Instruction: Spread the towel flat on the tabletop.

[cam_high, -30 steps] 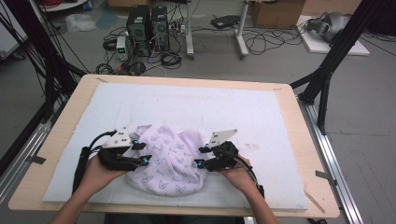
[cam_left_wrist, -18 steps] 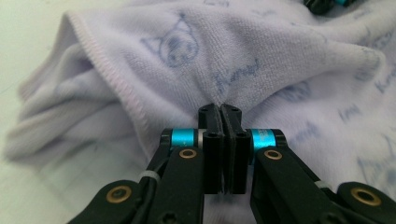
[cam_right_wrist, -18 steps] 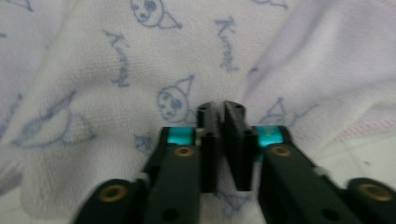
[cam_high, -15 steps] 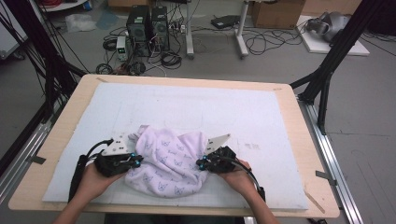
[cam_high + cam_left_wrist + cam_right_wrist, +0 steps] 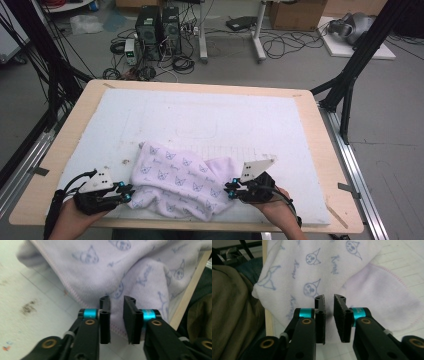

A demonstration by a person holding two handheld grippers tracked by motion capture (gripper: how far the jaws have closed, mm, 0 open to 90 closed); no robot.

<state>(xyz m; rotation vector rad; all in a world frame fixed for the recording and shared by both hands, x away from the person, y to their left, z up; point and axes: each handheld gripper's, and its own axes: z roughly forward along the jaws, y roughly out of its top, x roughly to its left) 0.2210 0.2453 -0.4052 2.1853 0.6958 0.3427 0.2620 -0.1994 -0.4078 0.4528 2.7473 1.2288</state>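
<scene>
Both grippers (image 5: 127,192) (image 5: 231,189) slightly open – nothing gripped; towel (image 5: 180,180) crumpled between them.

Both grippers now sit lower in the frame: the left gripper (image 5: 126,192) farther left, and the towel (image 5: 182,180) stretches wider, its jaws just reopening slightly.

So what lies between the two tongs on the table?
In the high view, the crumpled lilac towel fills the stretch between the left tongs and right tongs.

Wooden table (image 5: 327,165); white foam mat (image 5: 210,120) on it; crumpled towel (image 5: 180,180) on mat.
</scene>
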